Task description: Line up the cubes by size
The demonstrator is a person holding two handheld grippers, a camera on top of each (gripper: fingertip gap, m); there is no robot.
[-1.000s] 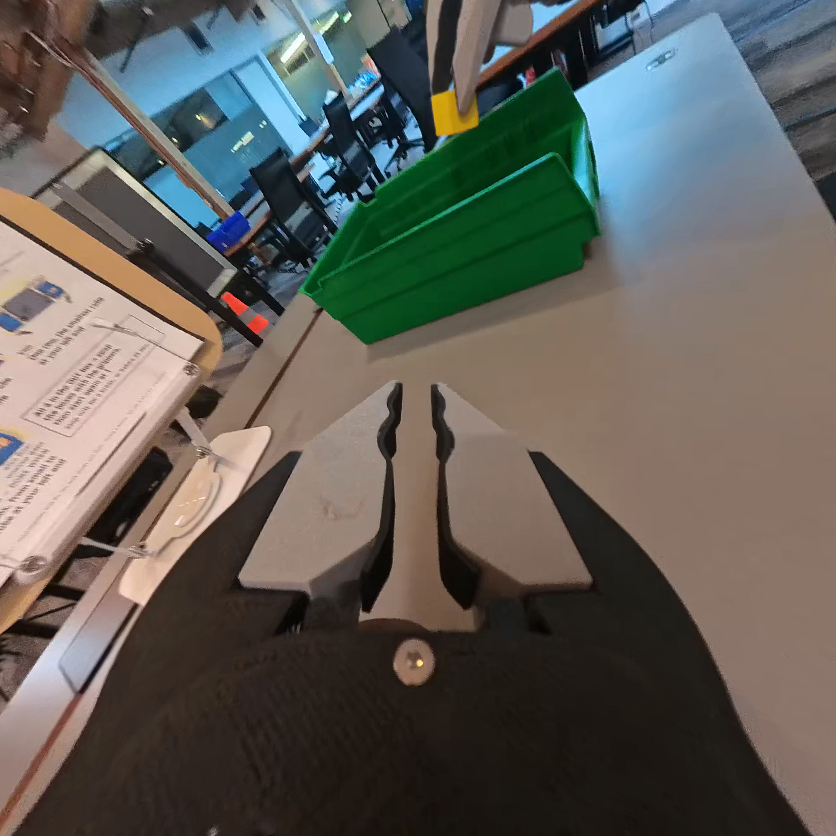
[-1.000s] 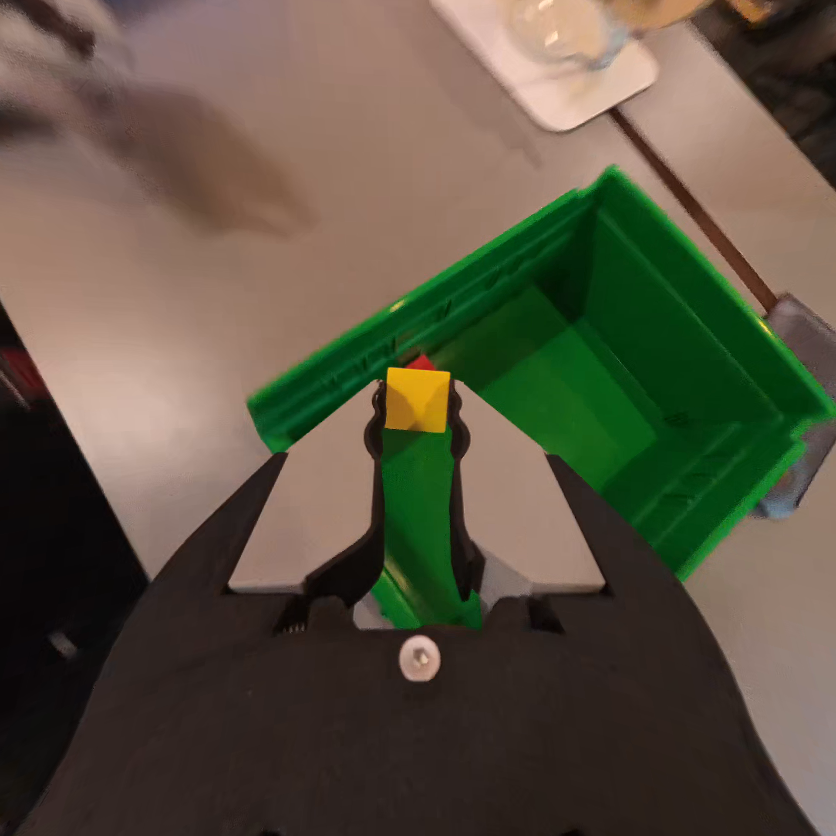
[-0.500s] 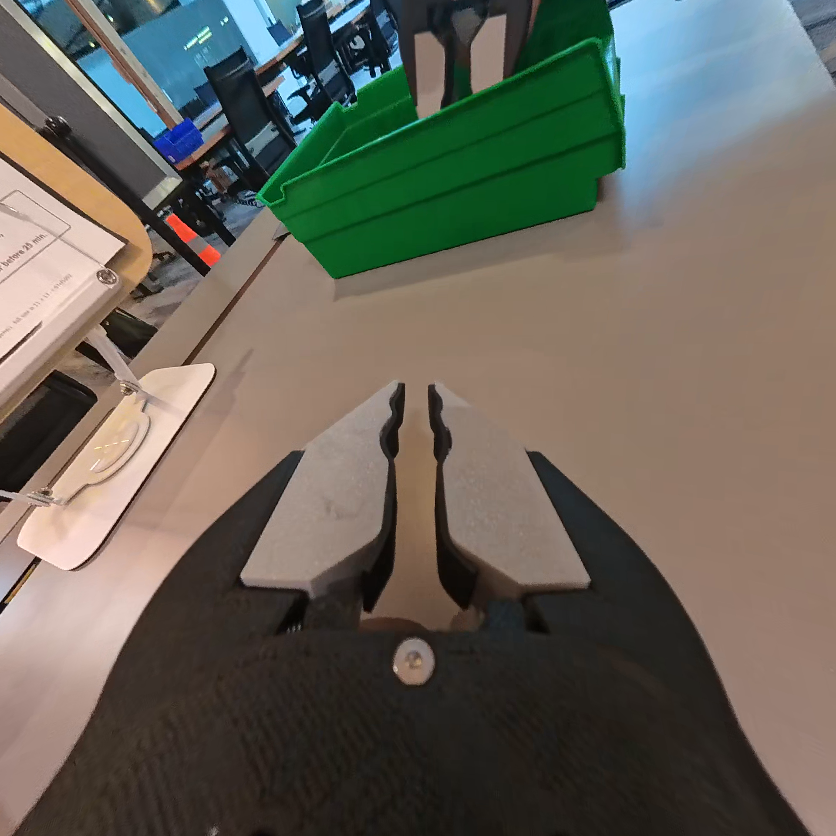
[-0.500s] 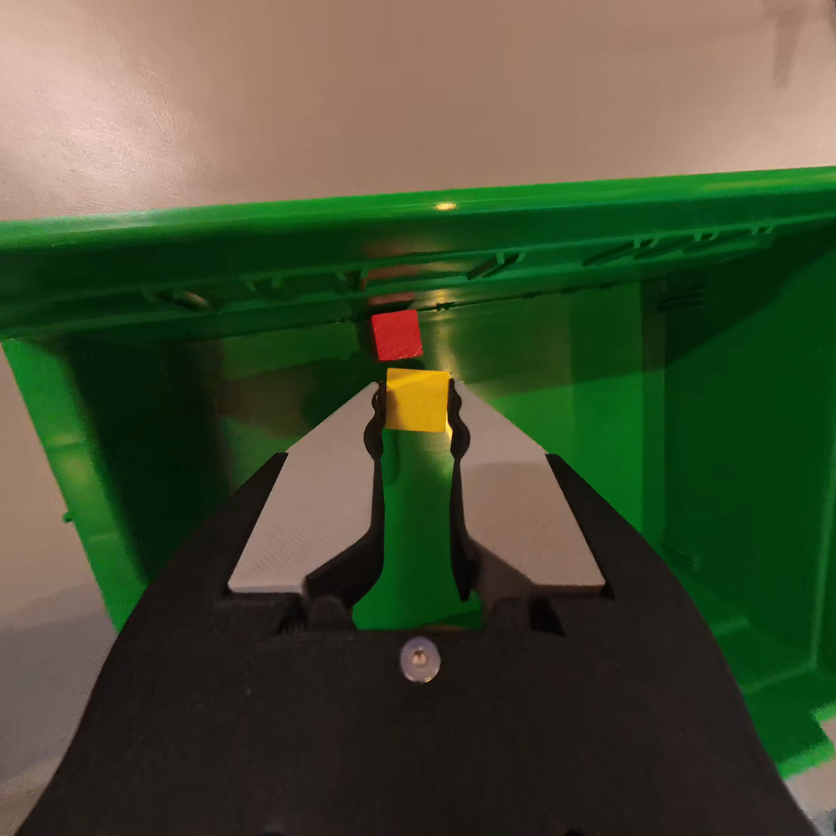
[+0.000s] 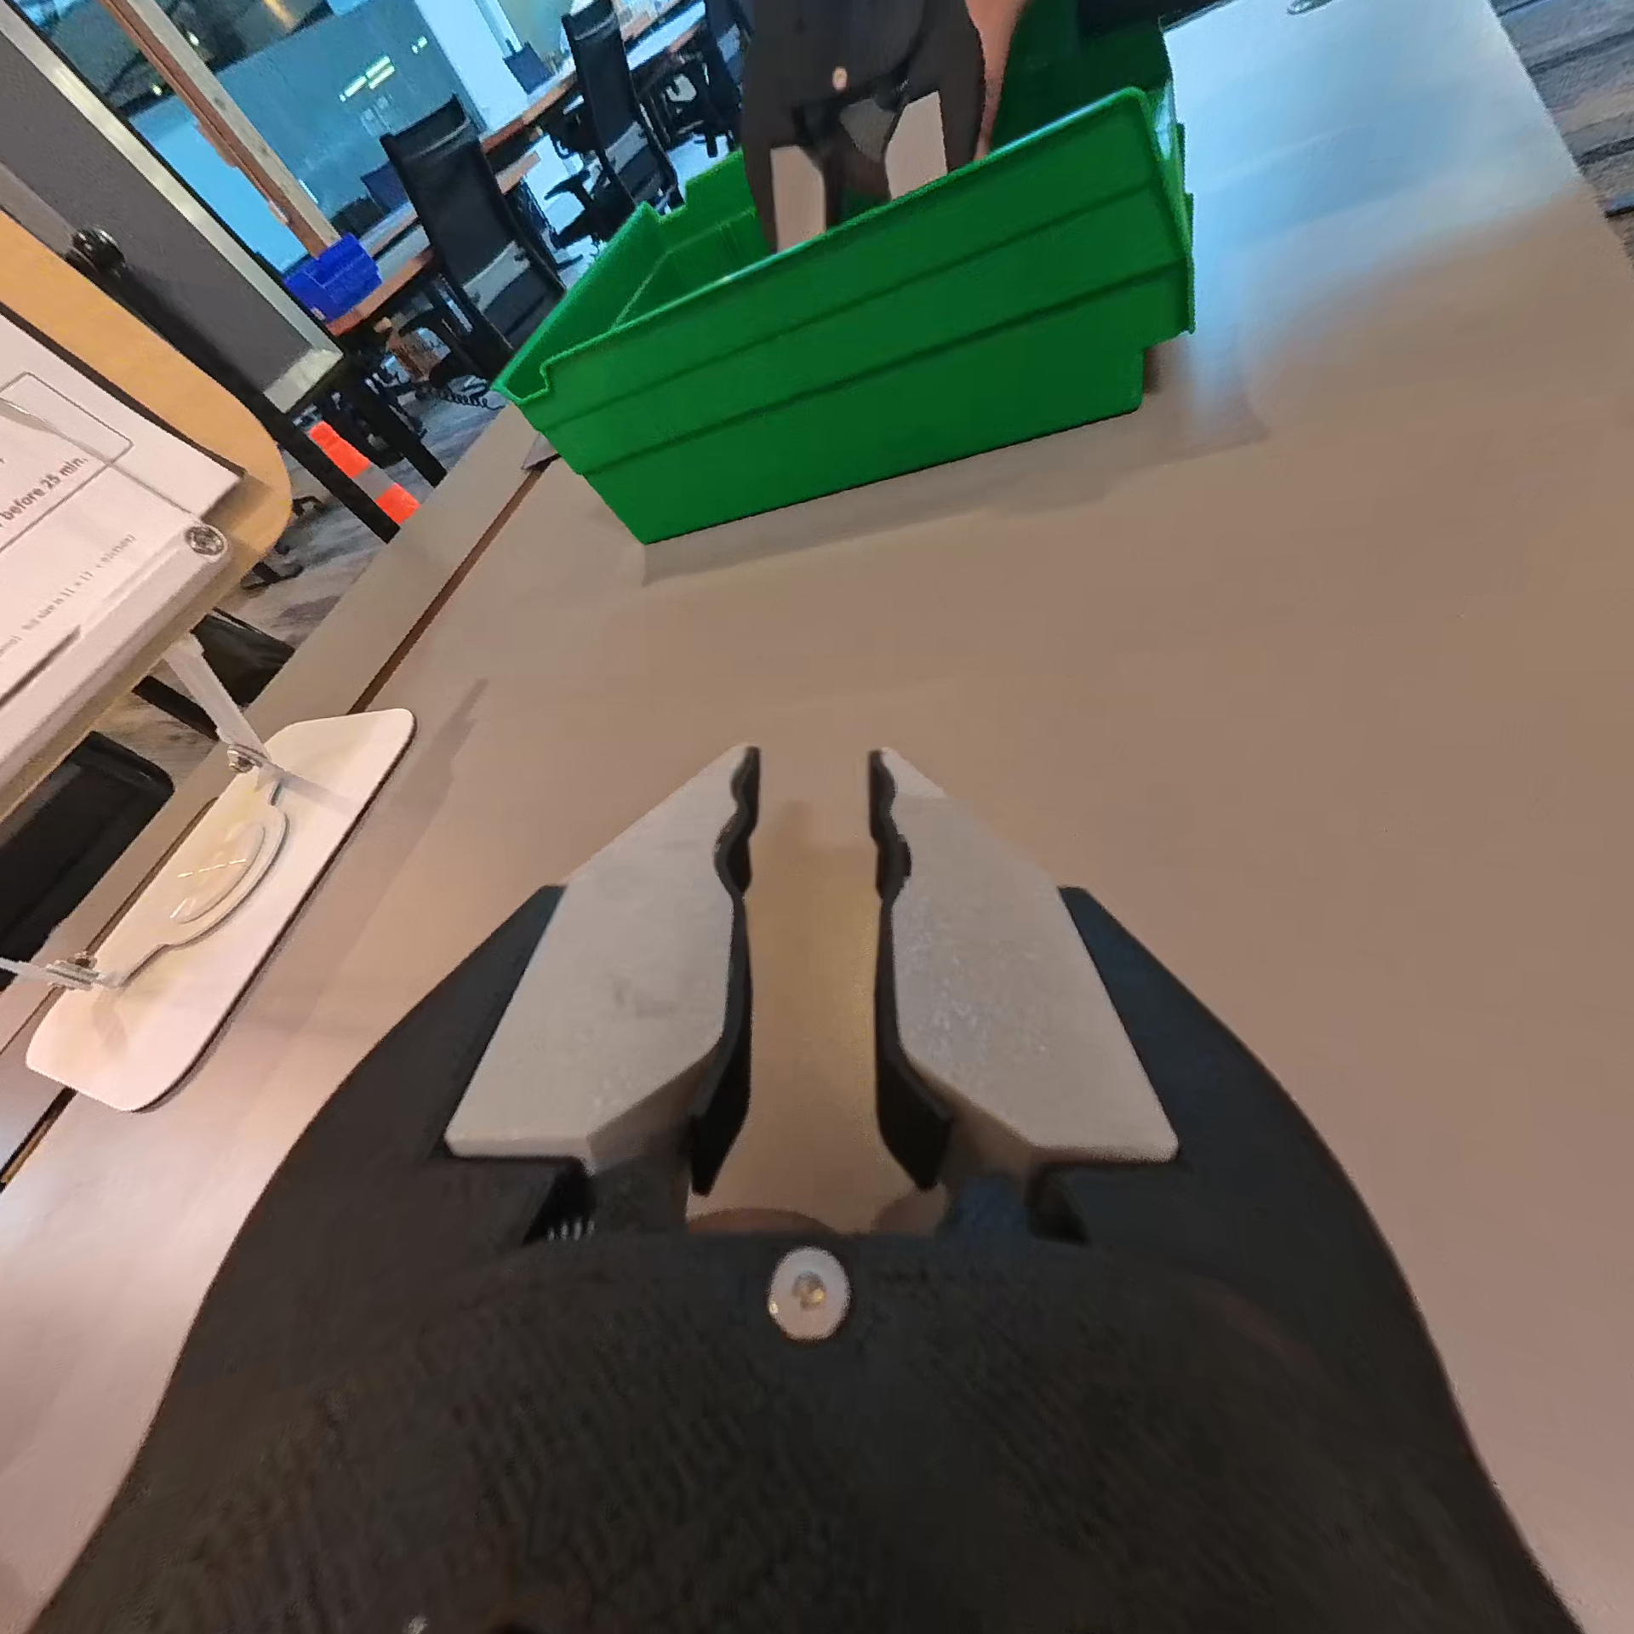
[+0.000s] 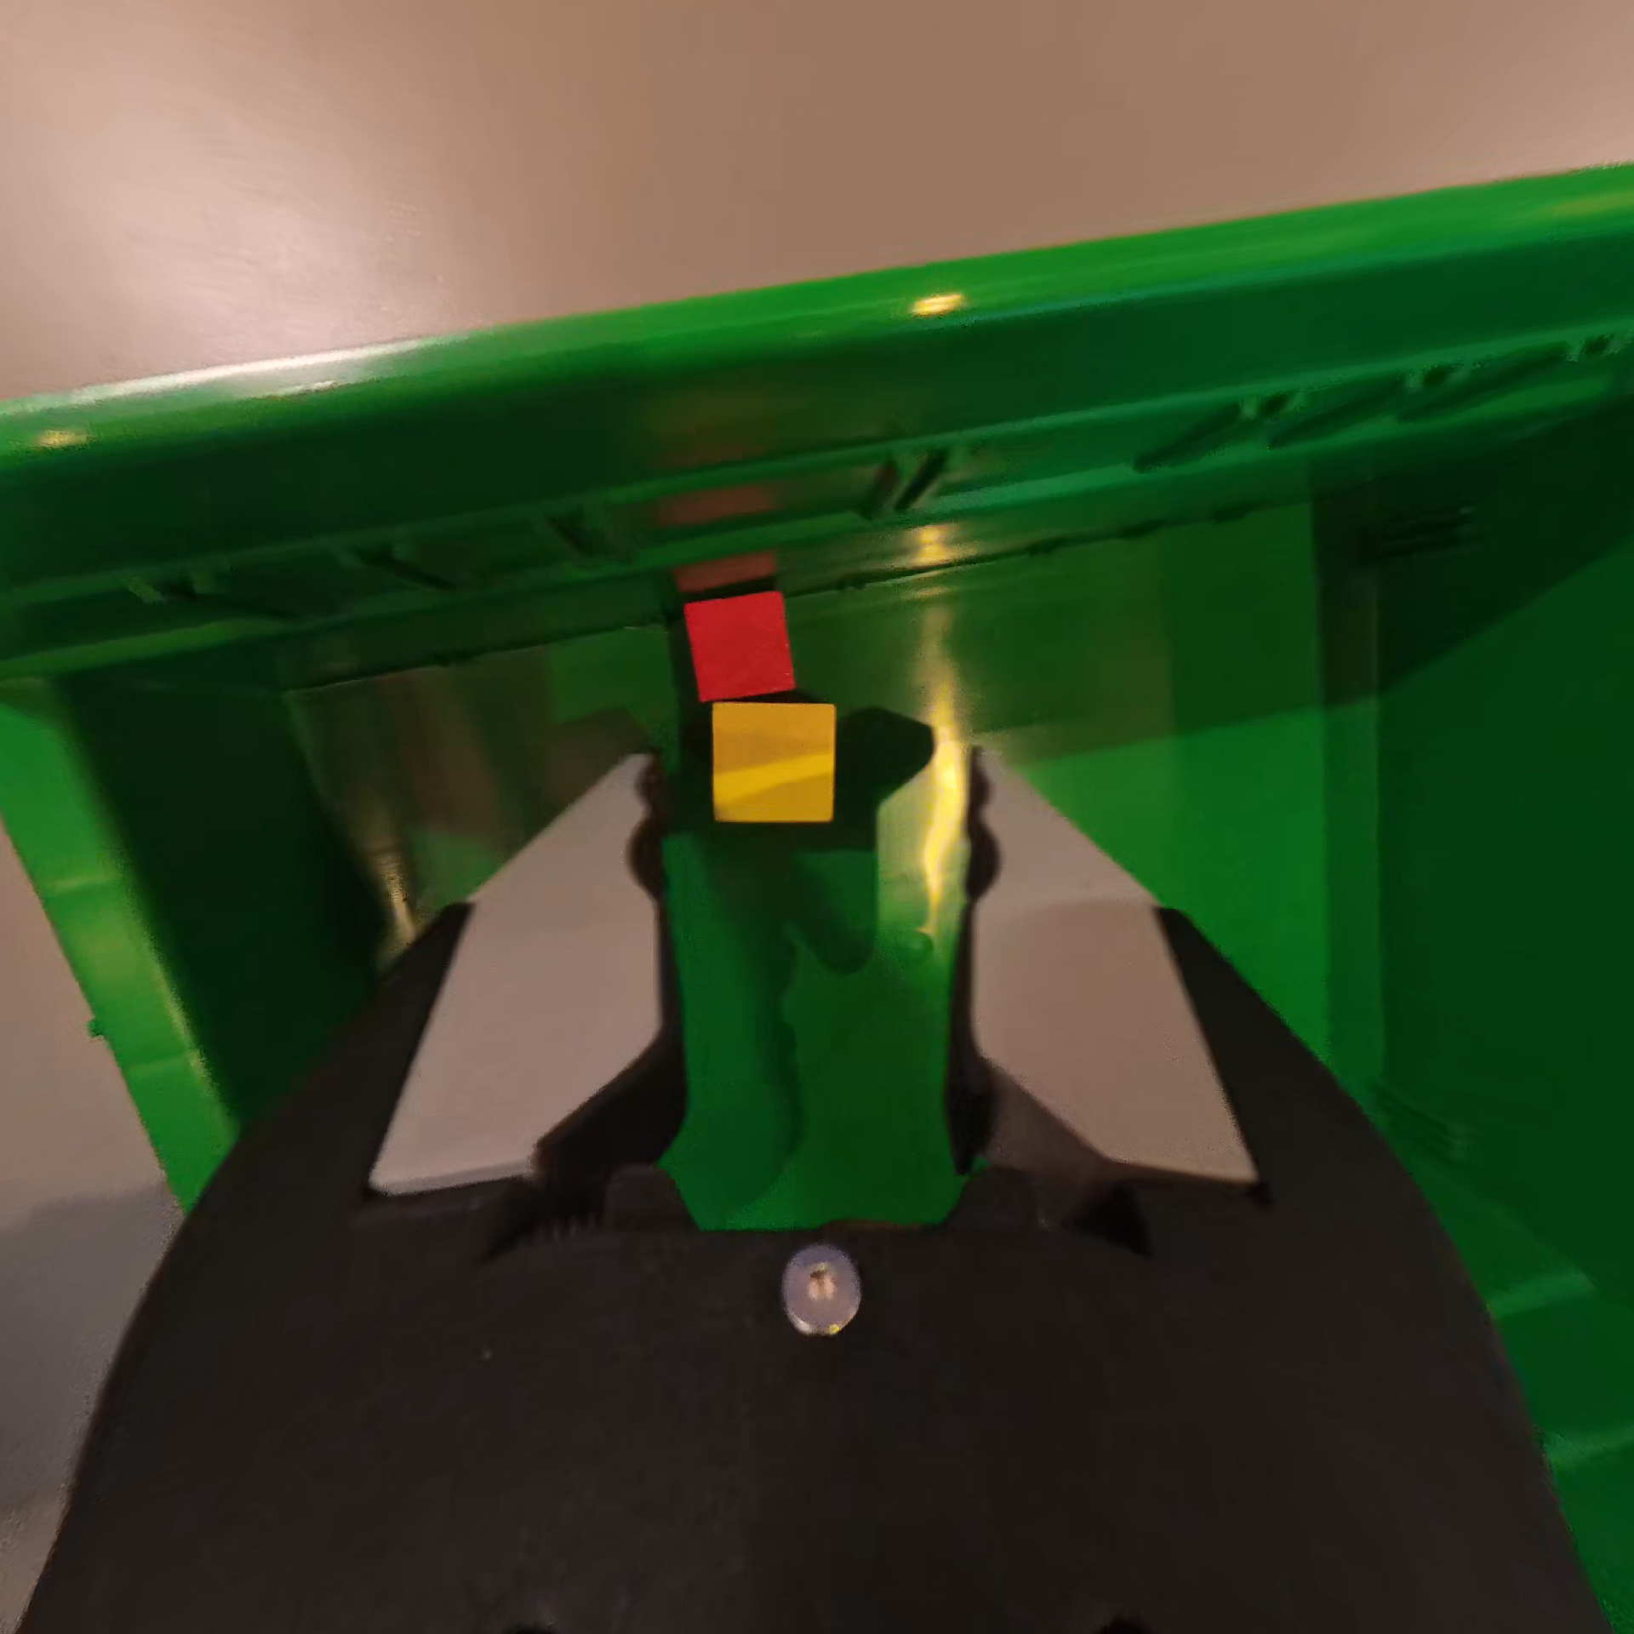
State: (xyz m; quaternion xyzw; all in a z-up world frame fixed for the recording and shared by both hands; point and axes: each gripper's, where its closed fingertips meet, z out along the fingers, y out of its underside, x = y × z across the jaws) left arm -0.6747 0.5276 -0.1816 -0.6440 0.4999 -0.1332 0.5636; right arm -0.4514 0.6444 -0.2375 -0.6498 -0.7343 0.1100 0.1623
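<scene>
In the right wrist view, a yellow cube [image 6: 774, 762] rests on the floor of the green bin [image 6: 796, 389]. It sits just in front of a smaller red cube [image 6: 738, 645] that lies against the bin's far wall. My right gripper [image 6: 813, 769] is open inside the bin, its jaws standing apart from the yellow cube on either side. In the left wrist view, my left gripper [image 5: 813, 765] hovers low over the tan table [image 5: 1238, 707], jaws a little apart and empty. The bin [image 5: 866, 371] stands ahead of it, with the right gripper [image 5: 840, 159] dipping into it.
A white stand base [image 5: 221, 884] with a clear holder carries a printed sheet [image 5: 80, 530] at the table's left edge. Office chairs [image 5: 442, 203] and desks stand beyond the table. A table seam [image 5: 442, 601] runs along the left.
My right gripper lowered the yellow cube into the bin, then opened and let it go beside the red cube. My left gripper's jaws parted slightly and it tilted down.
</scene>
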